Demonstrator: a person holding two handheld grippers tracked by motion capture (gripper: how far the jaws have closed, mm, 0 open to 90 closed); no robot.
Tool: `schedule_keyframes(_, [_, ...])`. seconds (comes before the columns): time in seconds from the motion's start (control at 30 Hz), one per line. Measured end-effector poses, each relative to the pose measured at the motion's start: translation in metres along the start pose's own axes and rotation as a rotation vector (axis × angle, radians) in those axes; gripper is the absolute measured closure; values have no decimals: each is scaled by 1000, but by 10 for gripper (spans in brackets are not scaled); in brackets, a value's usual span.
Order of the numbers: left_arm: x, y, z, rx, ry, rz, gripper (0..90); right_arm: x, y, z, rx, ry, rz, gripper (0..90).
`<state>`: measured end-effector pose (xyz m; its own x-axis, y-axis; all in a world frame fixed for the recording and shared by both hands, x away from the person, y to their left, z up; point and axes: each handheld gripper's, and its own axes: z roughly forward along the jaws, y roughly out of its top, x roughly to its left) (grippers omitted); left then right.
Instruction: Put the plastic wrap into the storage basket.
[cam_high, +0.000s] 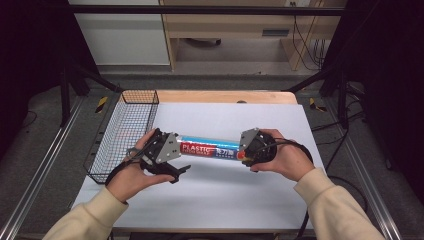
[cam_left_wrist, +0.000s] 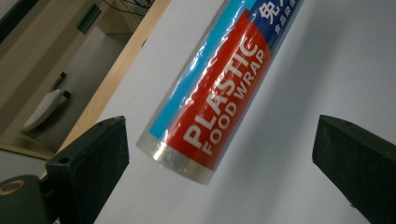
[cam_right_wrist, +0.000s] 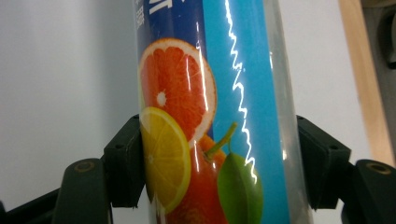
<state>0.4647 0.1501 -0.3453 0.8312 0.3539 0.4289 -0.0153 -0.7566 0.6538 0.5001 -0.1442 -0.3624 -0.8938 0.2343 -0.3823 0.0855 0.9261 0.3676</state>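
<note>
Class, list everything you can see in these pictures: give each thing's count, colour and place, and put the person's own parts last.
Plastic food wrap roll: one, red, blue and light blue label, held level above the table between the two grippers.
Wire basket: one, dark mesh, at the table's left edge.
Table: one, white top with a wooden far edge.
Left gripper: one, black with a grey plate, jaws open around the roll's end without touching it.
Right gripper: one, black, jaws shut on the roll's other end.
Hands: two, cream sleeves, entering from the bottom of the high view.
</note>
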Motion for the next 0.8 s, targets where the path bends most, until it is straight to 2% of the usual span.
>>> schedule_keyframes(0.13, [8,14,6,29,-6,42,35,-5,13,-12,10,0,-39,301])
schedule_keyframes(0.27, [11,21,13,56,-17,84,39,-4,28,-26,6,-11,-92,301])
schedule_keyframes(0.4, [10,24,15,44,-20,94,47,-2,35,-31,9,-7,-109,301])
schedule_keyframes(0.5, [10,25,18,67,-37,120,51,-2,38,-32,11,4,-115,301])
schedule_keyframes(0.57, [10,27,20,90,-41,152,61,-1,42,-33,22,9,-124,301])
schedule_keyframes(0.8, [9,32,29,153,-64,193,87,-1,52,-35,10,28,-128,303])
